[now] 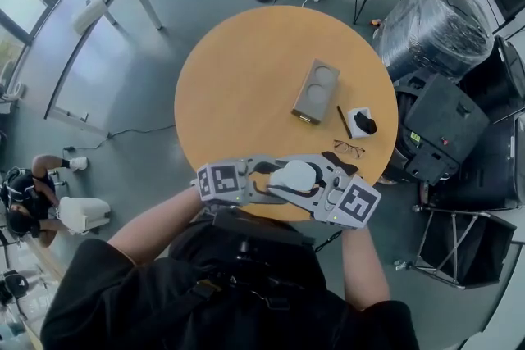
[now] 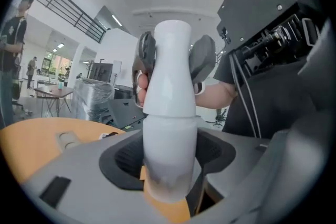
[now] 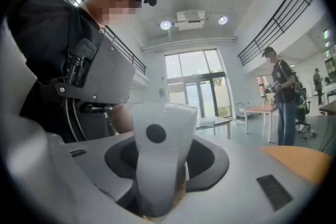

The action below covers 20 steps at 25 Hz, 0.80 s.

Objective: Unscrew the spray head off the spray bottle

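White spray bottle hangs in the air at the 6 o'clock edge of the round wooden counter. It lies roughly level in front of the person's chest, caught between the two grippers. The left gripper reaches in from 9 o'clock and the right gripper from 3 o'clock, so the two point at each other along the bottle.

In the left gripper view the jaws are closed on the bottle's smooth body, with the dark pads pressed against both of its sides. At the far end, the right gripper's grey pads flank the narrower top part (a hand shows just behind them).

In the right gripper view the jaws stand about half open and clamp the spray head. Its face with the dark round nozzle spot is turned toward the camera. No gap shows between the pads and the head. From these views I cannot tell whether the head is seated on the bottle neck or loose from it.

Farther out on the counter, a grey holder with two round recesses lies just toward 2 o'clock of centre. A small white-and-black object sits at 3 o'clock, and a pair of glasses at 4 o'clock.
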Tool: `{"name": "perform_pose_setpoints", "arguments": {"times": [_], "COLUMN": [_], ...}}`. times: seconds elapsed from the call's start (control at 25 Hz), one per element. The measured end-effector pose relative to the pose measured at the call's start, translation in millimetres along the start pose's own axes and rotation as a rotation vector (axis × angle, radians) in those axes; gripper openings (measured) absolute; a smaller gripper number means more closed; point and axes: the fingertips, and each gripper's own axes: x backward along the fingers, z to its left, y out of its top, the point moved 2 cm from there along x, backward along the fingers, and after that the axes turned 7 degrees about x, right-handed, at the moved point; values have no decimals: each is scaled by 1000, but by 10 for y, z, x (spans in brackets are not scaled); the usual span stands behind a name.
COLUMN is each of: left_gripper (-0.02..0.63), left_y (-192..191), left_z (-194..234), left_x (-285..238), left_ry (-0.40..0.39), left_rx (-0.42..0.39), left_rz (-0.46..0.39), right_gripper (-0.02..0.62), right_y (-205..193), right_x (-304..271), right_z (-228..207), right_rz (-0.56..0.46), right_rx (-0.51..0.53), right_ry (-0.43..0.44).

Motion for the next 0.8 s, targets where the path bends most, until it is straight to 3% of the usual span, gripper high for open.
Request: {"name": "perform_pose_setpoints", "arguments": {"times": [0.16, 0.4, 0.6, 0.8], "left_gripper": [308, 308, 308, 310], "left_y": [68, 215, 362, 436], "left_z": [112, 287, 428, 509], "left_x": [-2, -1, 19, -17], "left_ry": [71, 207, 342, 445], "left_rx": [-29, -89, -94, -100], "left_rz": [-26, -75, -145, -159], "right_gripper": [314, 401, 403, 396], "right_y": [-5, 36, 23, -90], "right_x": [79, 226, 251, 179], "right_z": [-261, -486, -583, -639], "right_rz": [-15, -16, -30, 7], "right_rx": [9, -19, -63, -111], "right_ry": [-144, -323, -450, -543]}}
